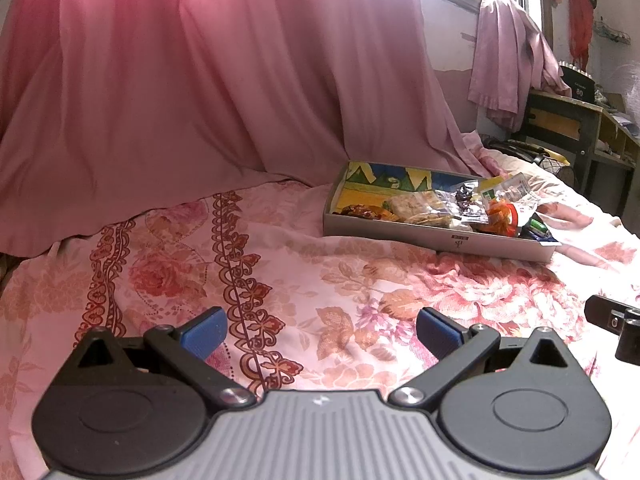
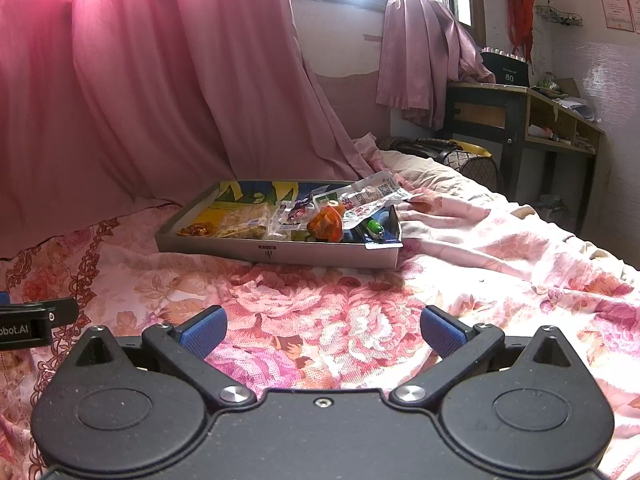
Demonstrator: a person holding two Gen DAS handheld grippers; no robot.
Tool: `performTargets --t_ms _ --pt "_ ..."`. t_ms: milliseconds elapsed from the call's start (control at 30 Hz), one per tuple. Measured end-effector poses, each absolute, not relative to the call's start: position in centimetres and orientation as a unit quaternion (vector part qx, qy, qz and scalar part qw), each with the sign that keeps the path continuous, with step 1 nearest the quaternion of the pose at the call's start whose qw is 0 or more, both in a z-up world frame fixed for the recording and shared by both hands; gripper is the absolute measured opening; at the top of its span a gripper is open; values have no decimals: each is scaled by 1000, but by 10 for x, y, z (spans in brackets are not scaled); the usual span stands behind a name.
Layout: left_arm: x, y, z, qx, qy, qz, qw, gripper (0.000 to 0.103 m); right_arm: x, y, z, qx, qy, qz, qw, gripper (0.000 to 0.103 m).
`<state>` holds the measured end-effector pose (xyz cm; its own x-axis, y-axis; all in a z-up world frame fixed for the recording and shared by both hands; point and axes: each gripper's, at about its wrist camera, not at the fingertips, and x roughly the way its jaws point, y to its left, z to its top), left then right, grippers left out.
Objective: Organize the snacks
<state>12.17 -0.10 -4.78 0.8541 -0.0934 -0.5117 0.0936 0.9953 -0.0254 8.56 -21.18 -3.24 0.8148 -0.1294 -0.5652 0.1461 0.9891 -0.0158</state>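
A shallow grey cardboard box [image 1: 432, 240] [image 2: 280, 256] lies on a floral bedspread, ahead of both grippers. Inside it are several snacks: clear bags of pale crackers [image 1: 416, 206] [image 2: 244, 220], an orange packet [image 1: 502, 216] [image 2: 326, 224], a dark candy bag [image 2: 298, 208] and a white-and-red wrapper [image 2: 368, 196] sticking out over the right rim. My left gripper [image 1: 322, 334] hovers low over the bedspread, open and holding nothing, with the box ahead to its right. My right gripper [image 2: 322, 334] is likewise open and bare, the box straight ahead.
A pink curtain [image 1: 180, 80] hangs behind the bed on the left. At the right stands a dark wooden desk [image 2: 520, 120] with clutter on it. A pillow and a wire basket [image 2: 472, 164] sit past the box. Floral bedspread [image 2: 500, 260] spreads to the right.
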Motion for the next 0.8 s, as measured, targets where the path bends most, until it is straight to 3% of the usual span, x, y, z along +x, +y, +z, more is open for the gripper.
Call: performTargets --t_ms 800 --pt "122 0 -49 0 267 -49 962 102 86 -211 -32 14 296 -73 952 102"
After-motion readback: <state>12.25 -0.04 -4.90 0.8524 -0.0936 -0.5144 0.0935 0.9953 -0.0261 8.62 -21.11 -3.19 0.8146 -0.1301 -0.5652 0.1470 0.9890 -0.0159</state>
